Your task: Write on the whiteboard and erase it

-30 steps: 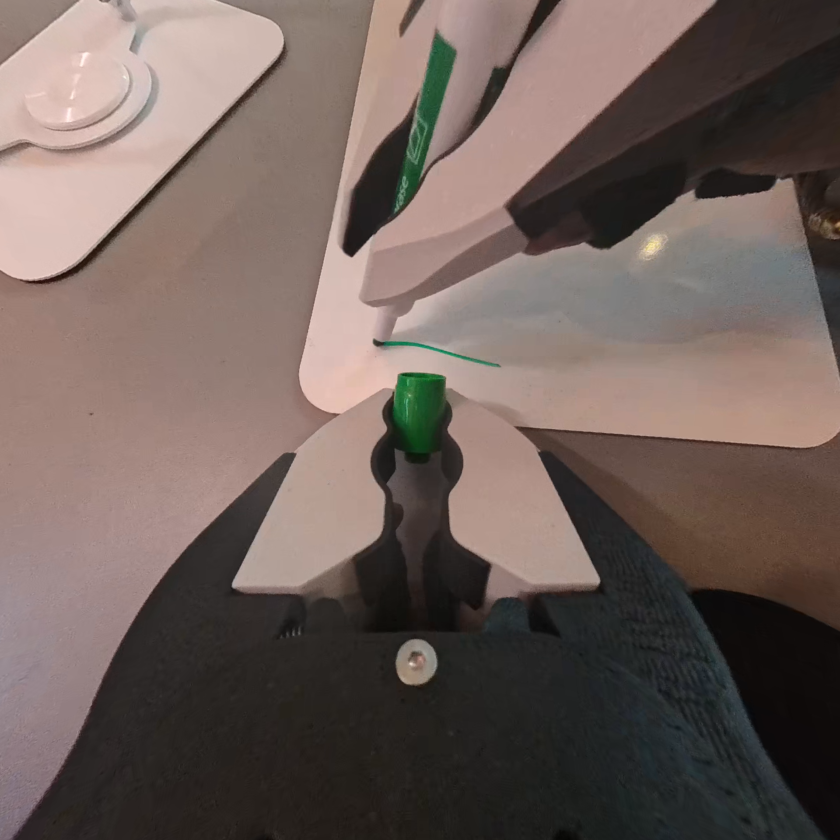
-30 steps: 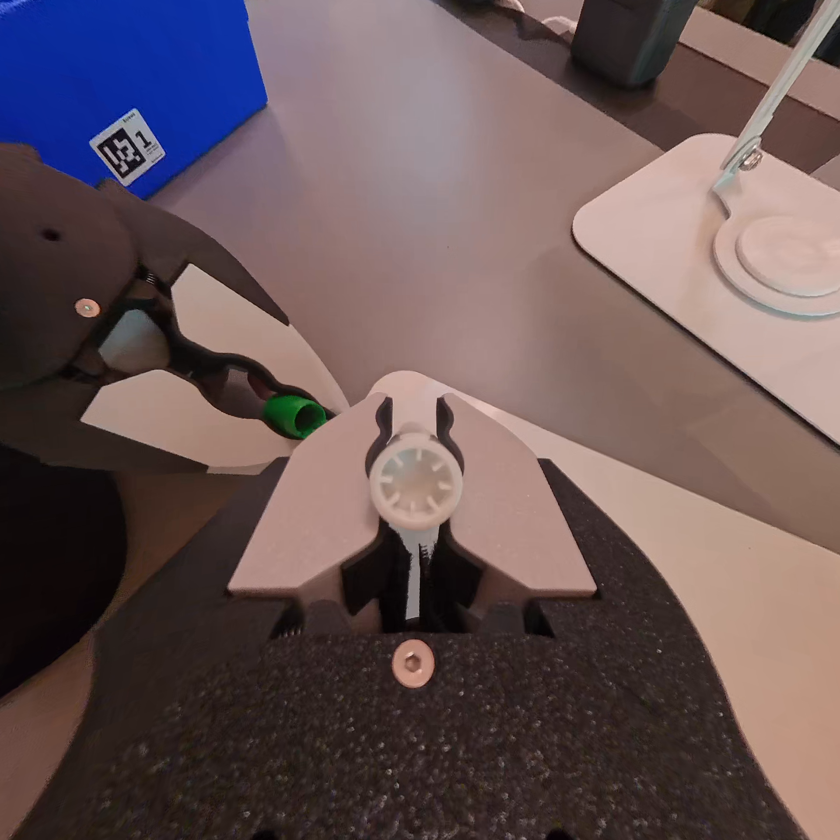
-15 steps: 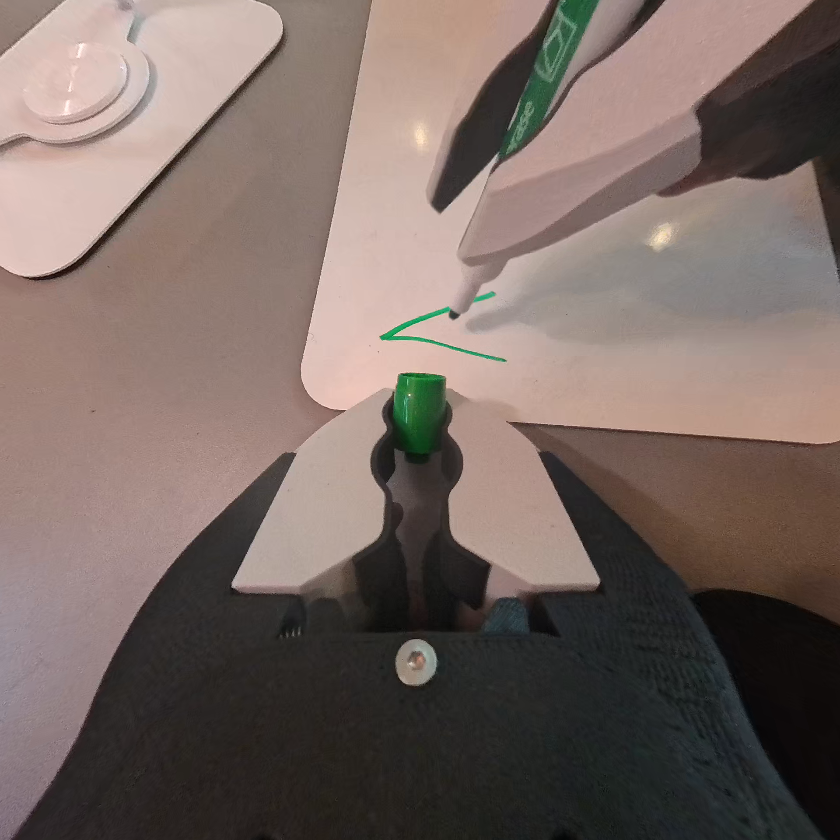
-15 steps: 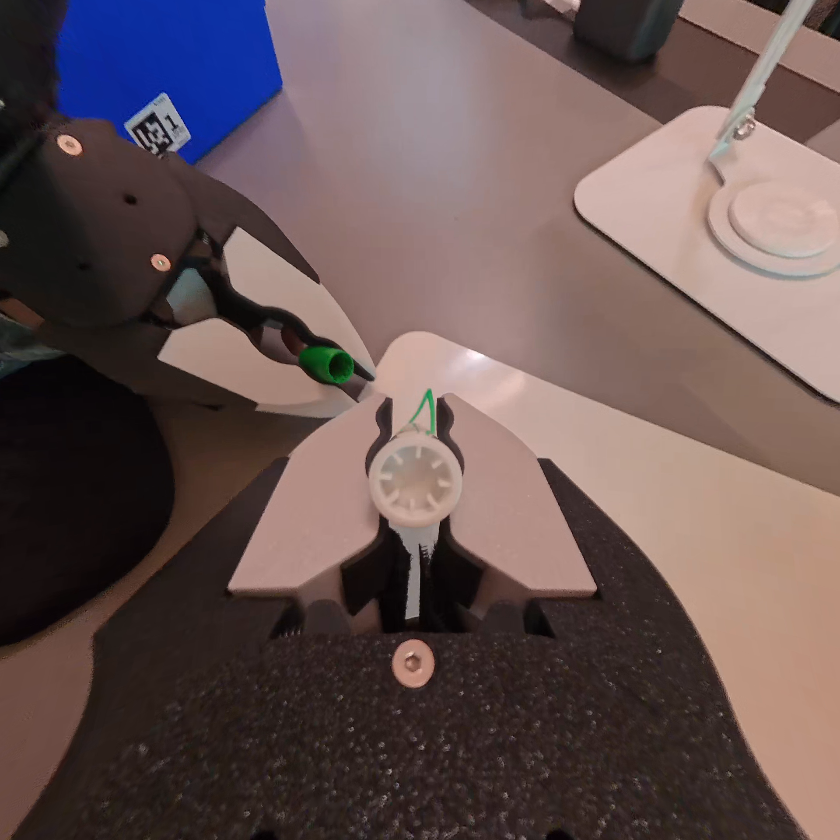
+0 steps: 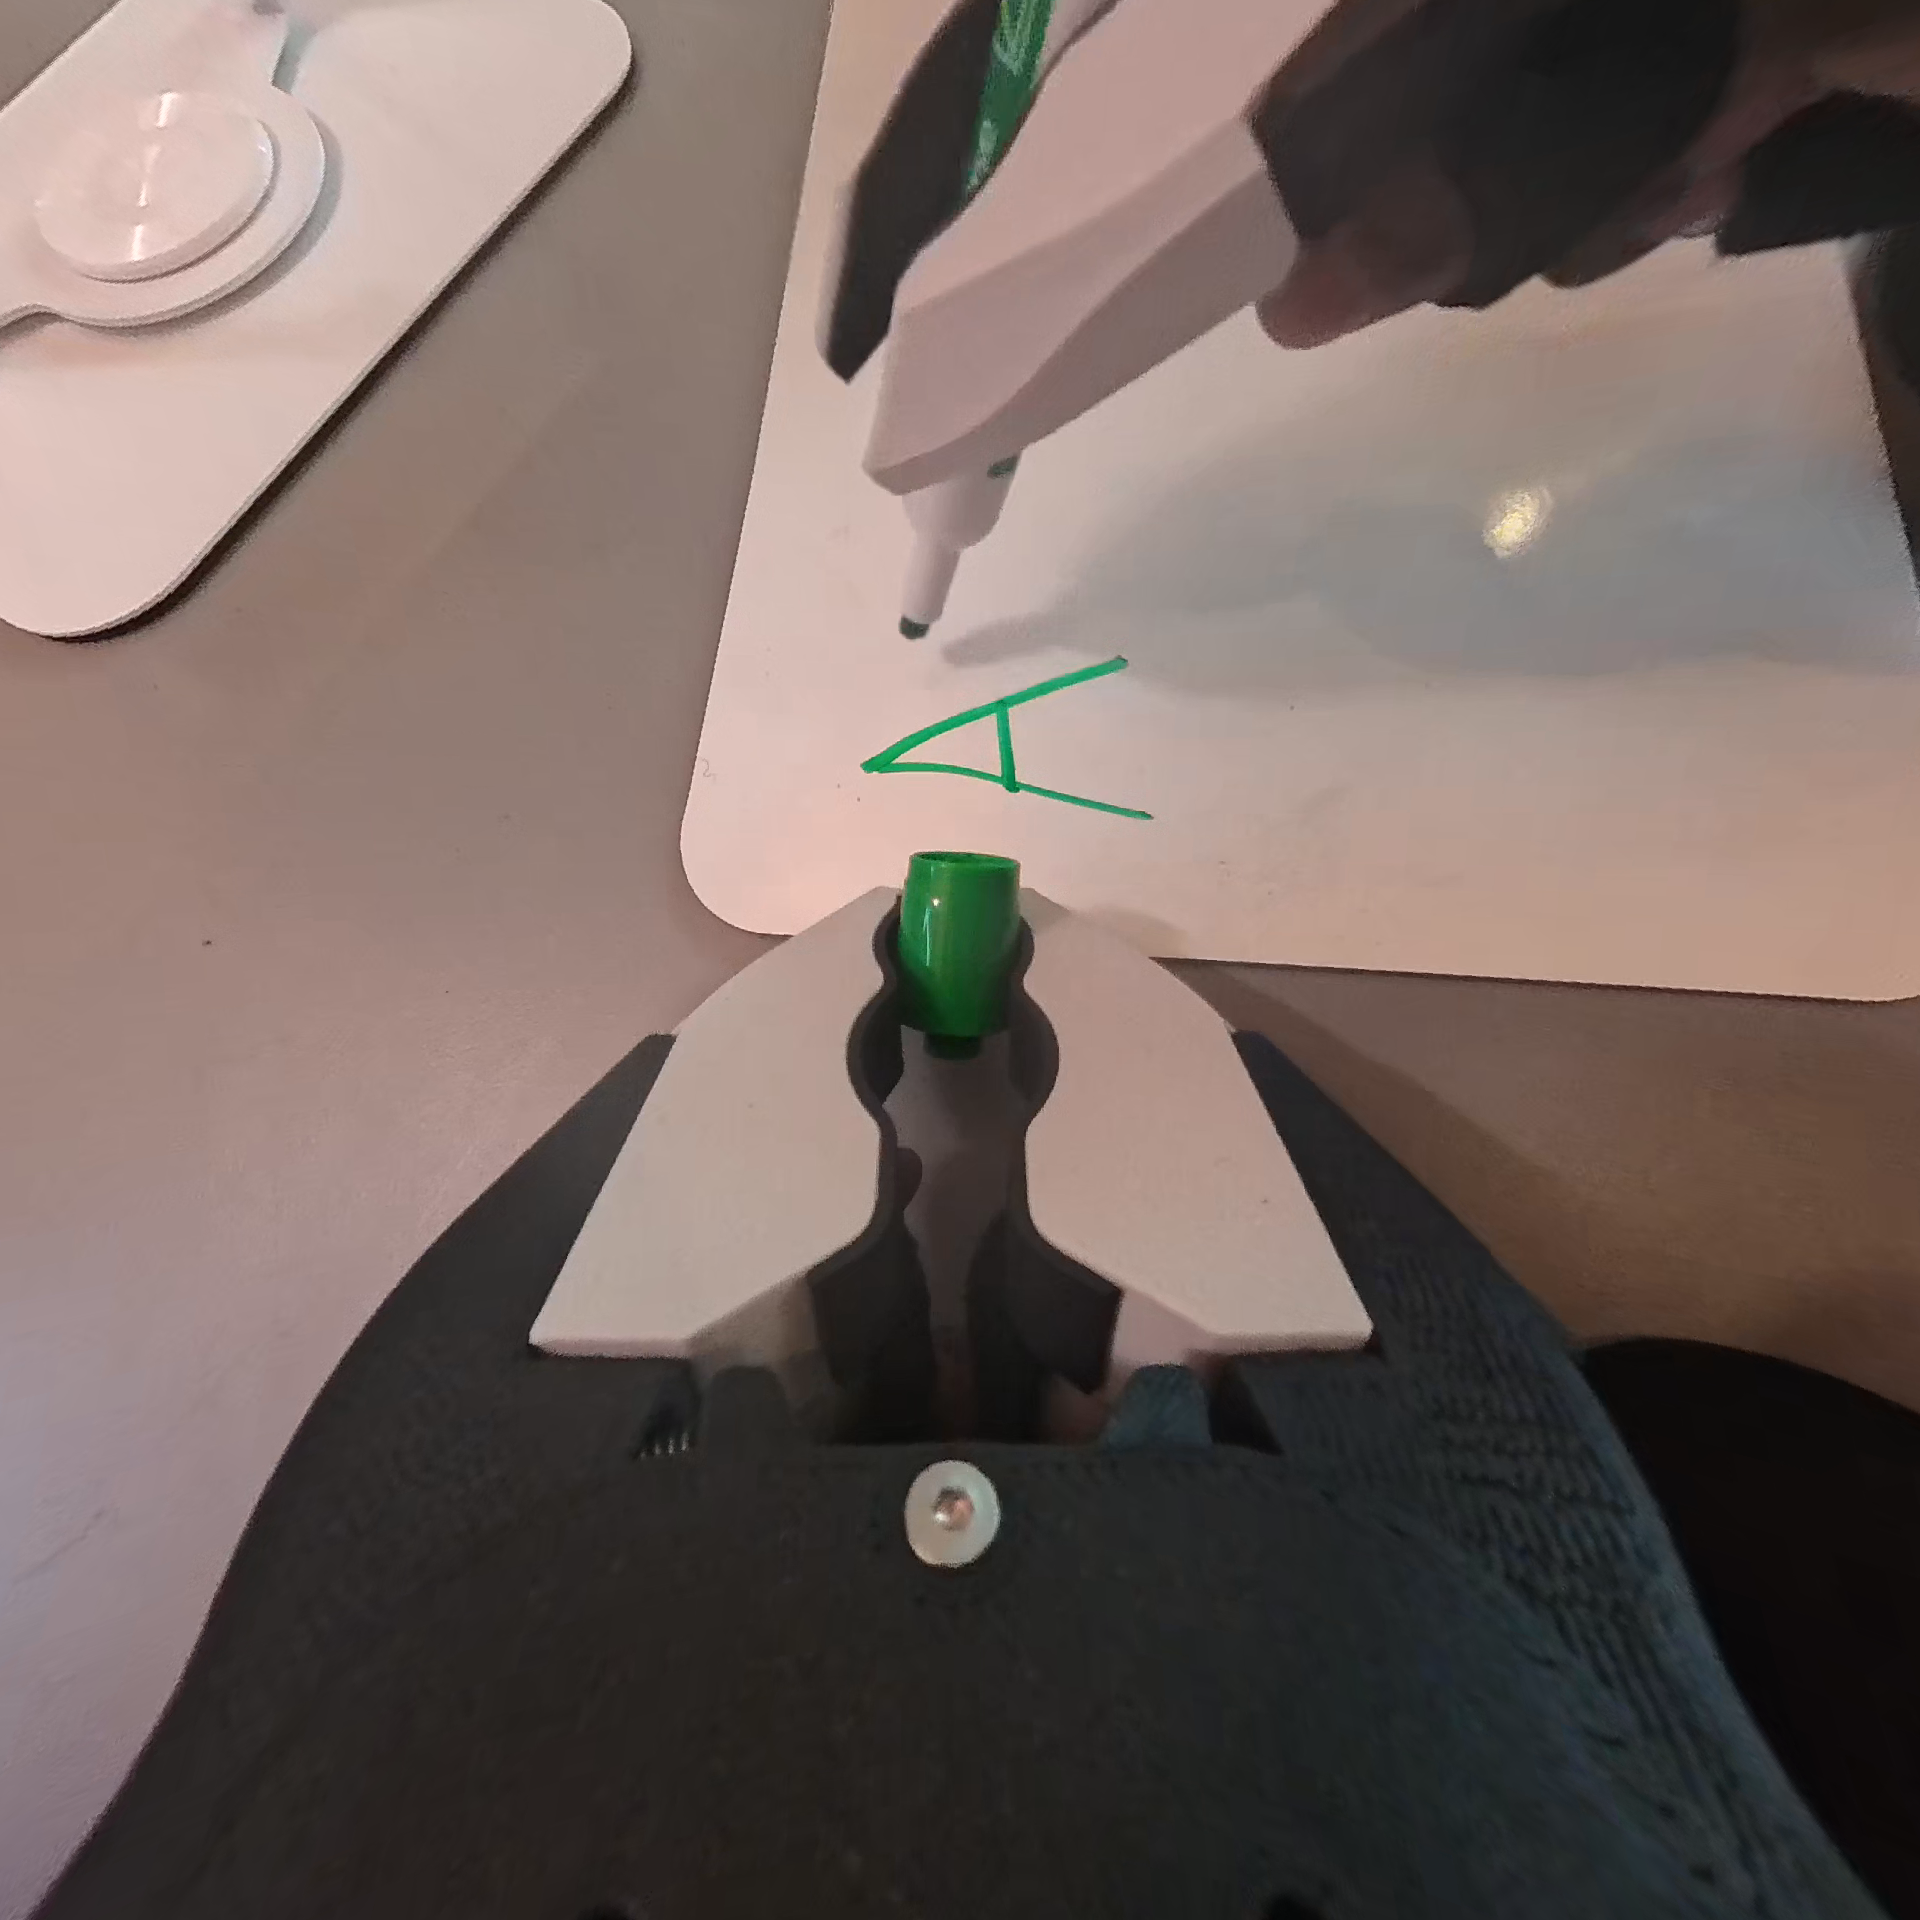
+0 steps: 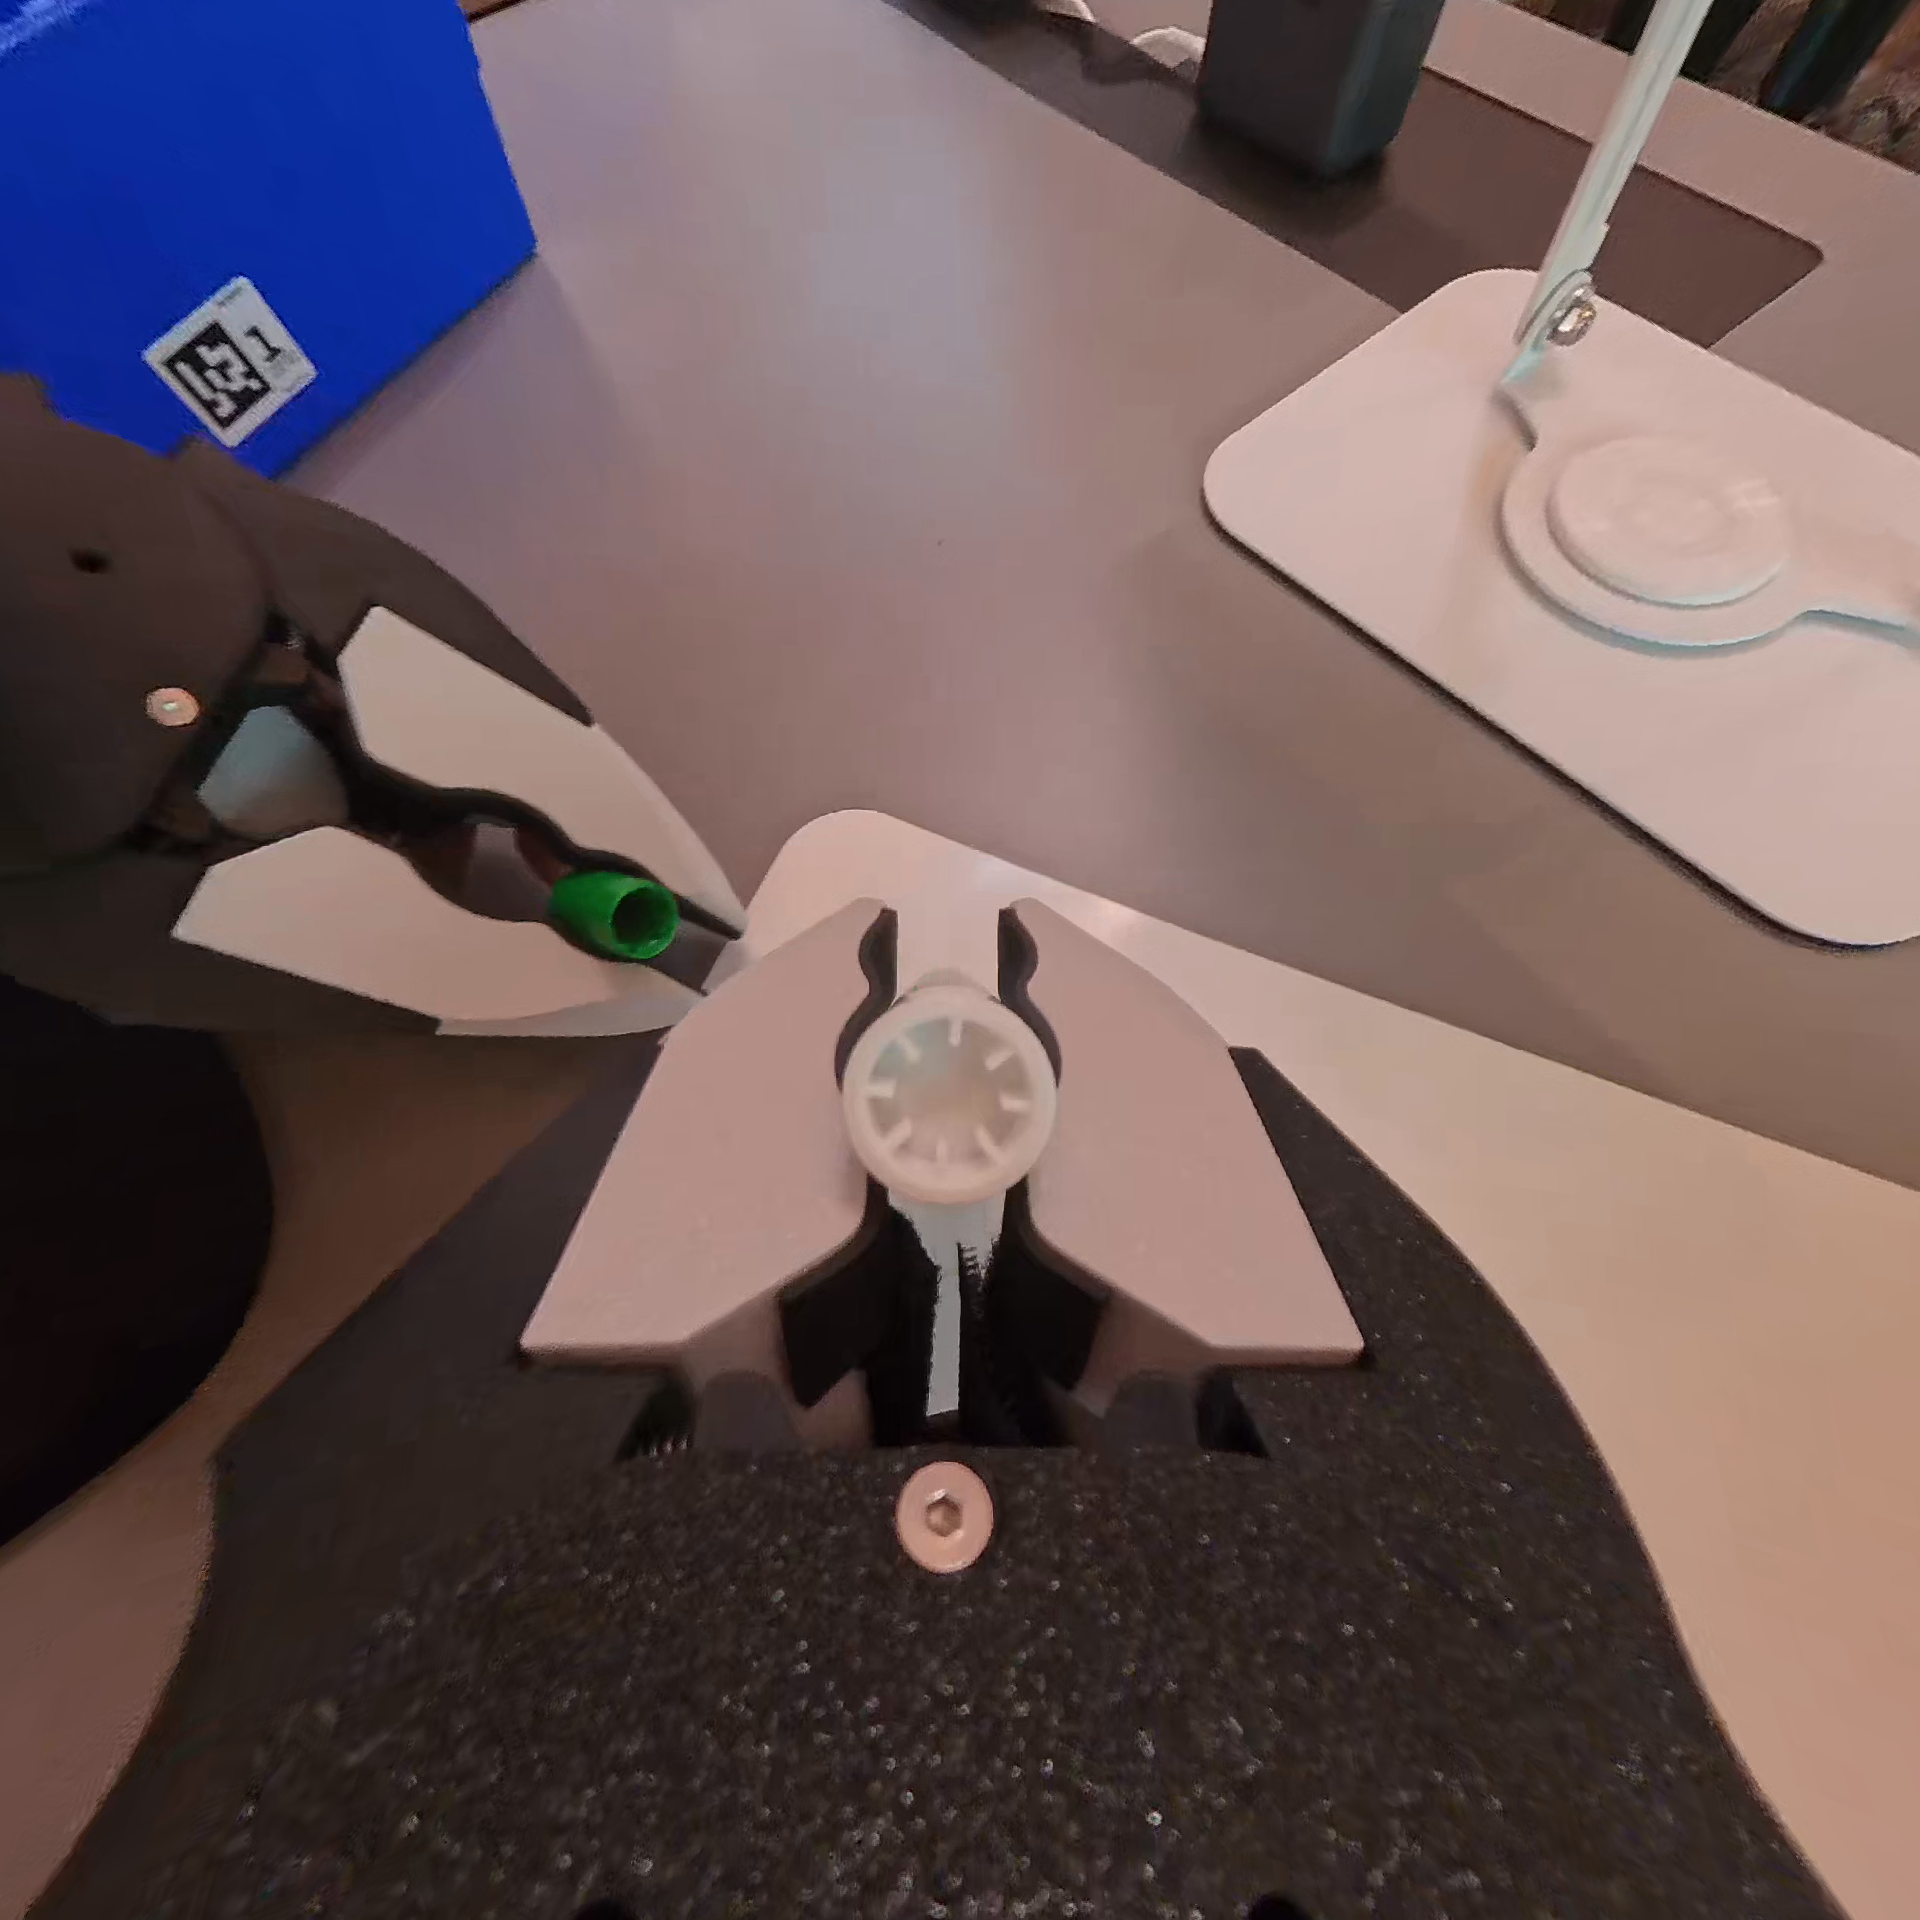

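Note:
My left gripper (image 5: 956,904) is shut on a green marker cap (image 5: 954,940) at the whiteboard's near left corner. The white whiteboard (image 5: 1455,831) lies flat on the table and bears a green mark of three strokes (image 5: 1003,743). My right gripper (image 6: 945,920) is shut on a white marker with a green label; its back end (image 6: 948,1101) faces the camera. In the left wrist view the right gripper (image 5: 883,416) holds the marker tip (image 5: 914,623) just above the board, beyond the mark. The left gripper (image 6: 717,951) with the cap (image 6: 618,914) also shows in the right wrist view.
A white flat stand base with a round disc (image 5: 208,260) lies left of the board; it also shows in the right wrist view (image 6: 1558,571) with a slanted metal arm. A blue box with a tag (image 6: 208,156) stands beyond the left gripper. A dark object (image 6: 1320,73) stands at the table's far side. The gap from one gripper's tips to the other's is roughly 7 cm.
The marker drew a second long stroke and then a short cross stroke. Its tip has now come off the board, past the mark. The left gripper has kept still with the cap.

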A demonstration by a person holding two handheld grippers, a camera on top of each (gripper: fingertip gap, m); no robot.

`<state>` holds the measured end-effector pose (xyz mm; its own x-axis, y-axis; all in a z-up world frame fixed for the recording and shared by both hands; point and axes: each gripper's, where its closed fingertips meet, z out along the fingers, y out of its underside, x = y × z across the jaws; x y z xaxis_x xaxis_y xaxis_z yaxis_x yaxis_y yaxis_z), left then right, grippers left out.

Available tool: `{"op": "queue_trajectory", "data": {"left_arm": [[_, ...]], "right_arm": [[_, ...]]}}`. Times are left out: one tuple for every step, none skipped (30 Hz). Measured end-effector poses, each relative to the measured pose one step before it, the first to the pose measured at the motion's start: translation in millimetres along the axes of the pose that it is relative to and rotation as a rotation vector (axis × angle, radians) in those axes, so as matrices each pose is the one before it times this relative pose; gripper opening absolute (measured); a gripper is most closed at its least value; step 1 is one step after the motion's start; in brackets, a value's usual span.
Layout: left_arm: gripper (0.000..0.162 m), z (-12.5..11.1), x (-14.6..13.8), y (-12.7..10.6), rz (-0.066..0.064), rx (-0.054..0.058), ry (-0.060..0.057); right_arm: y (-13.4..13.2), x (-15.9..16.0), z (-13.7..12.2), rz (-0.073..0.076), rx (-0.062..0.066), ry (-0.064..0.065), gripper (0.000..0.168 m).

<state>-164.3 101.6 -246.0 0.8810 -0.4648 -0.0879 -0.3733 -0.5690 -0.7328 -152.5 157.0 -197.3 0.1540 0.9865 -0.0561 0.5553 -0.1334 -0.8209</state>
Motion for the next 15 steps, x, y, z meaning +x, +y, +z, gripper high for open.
{"op": "queue_trajectory", "data": {"left_arm": [[0.015, 0.13, 0.13, 0.20, 0.0016, -0.0012, -0.0003], [0.016, 0.16, 0.21, 0.17, 0.0022, -0.0013, 0.0000], [0.016, 0.10, 0.28, 0.20, 0.0021, -0.0012, 0.0001], [0.016, 0.10, 0.12, 0.03, 0.0015, -0.0003, 0.0003], [0.016, 0.14, 0.15, -0.03, 0.0004, 0.0002, 0.0000], [0.016, 0.23, -0.03, 0.11, -0.0003, -0.0006, 0.0002], [0.016, 0.29, -0.02, 0.38, -0.0009, -0.0012, 0.0005], [0.016, 0.16, 0.09, 0.24, -0.0003, -0.0016, 0.0011], [0.016, 0.16, 0.02, 0.17, 0.0003, -0.0006, 0.0006], [0.016, -0.08, 0.10, -0.11, 0.0005, 0.0004, 0.0001], [0.016, 0.15, 0.02, 0.01, 0.0002, -0.0002, -0.0001], [0.015, 0.06, -0.06, -0.05, -0.0008, 0.0003, 0.0002], [0.015, 0.03, -0.03, -0.01, -0.0015, 0.0002, 0.0007], [0.015, 0.04, 0.01, -0.02, -0.0010, 0.0000, 0.0006], [0.015, -0.04, -0.12, -0.07, -0.0002, -0.0001, 0.0001]], "right_arm": [[-0.17, 2.23, 2.70, 0.0042, -0.0003, 0.0022, 0.019], [0.02, 1.53, 2.54, 0.0059, 0.0003, -0.0003, 0.019], [0.66, 1.24, 2.27, 0.0046, -0.0019, 0.0010, 0.019], [1.11, 1.10, 1.55, 0.0036, -0.0026, 0.0015, 0.019], [0.65, 0.36, 0.27, 0.0051, 0.0009, -0.0006, 0.019], [1.24, 0.33, -1.24, 0.0055, -0.0040, 0.0000, 0.019], [1.80, 0.33, -2.52, -0.0003, -0.0078, 0.0038, 0.019], [2.57, -0.10, -3.39, -0.0020, -0.0086, 0.0050, 0.019], [3.14, -0.95, -4.12, -0.0001, -0.0068, 0.0017, 0.019], [3.71, -1.67, -4.64, 0.0030, -0.0053, -0.0013, 0.019], [3.84, -1.95, -4.73, 0.0023, -0.0052, -0.0009, 0.019], [3.67, -1.84, -4.57, -0.0025, -0.0049, 0.0022, 0.019], [3.13, -1.68, -3.88, -0.0041, -0.0045, 0.0022, 0.019], [2.29, -1.51, -2.85, -0.0016, -0.0044, 0.0005, 0.019], [1.22, -0.82, -1.49, -0.0019, -0.0030, 0.0008, 0.019]]}}
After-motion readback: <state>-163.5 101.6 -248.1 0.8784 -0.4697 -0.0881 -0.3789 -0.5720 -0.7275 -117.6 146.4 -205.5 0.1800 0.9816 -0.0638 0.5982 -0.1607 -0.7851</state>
